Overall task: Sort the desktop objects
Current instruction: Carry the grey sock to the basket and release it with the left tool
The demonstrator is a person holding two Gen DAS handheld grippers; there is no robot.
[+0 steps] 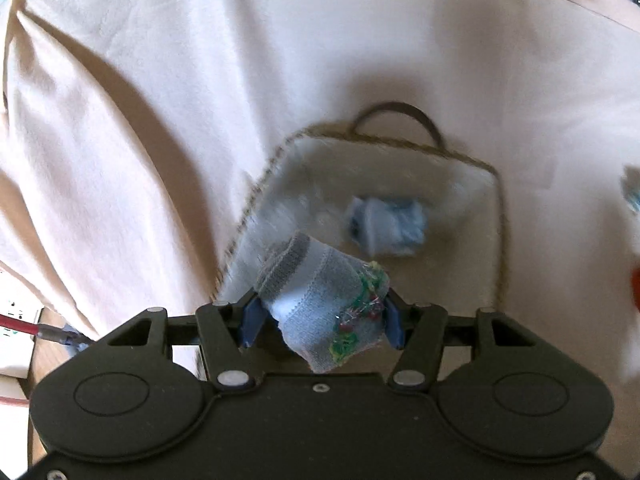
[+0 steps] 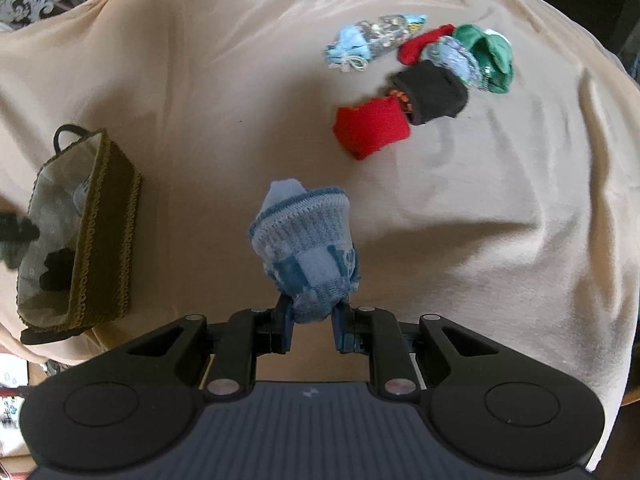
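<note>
Left gripper [image 1: 320, 320] clamped by its blue pads on a rolled pale-blue and grey knitted sock with green and red stitching [image 1: 320, 300], held over the near left corner of a rectangular woven basket with a dark loop handle and pale lining [image 1: 498, 216]. Inside the basket, a crumpled light-blue sock bundle [image 1: 386, 226] lying near the middle of its floor. Basket standing on a beige cloth covering the desk [image 1: 160, 100].

Right gripper [image 2: 312, 328] narrowed onto a rolled blue and white patterned knitted sock [image 2: 306, 248], lifted above the cloth near the middle of the desk's near edge. Basket [image 2: 108, 232] by the left edge. Towards the far right corner, a cluster touching one another: red sock roll [image 2: 370, 128], black sock roll [image 2: 434, 92], green sock roll [image 2: 490, 56], with a light-blue patterned bundle [image 2: 372, 40] just beside them.
</note>
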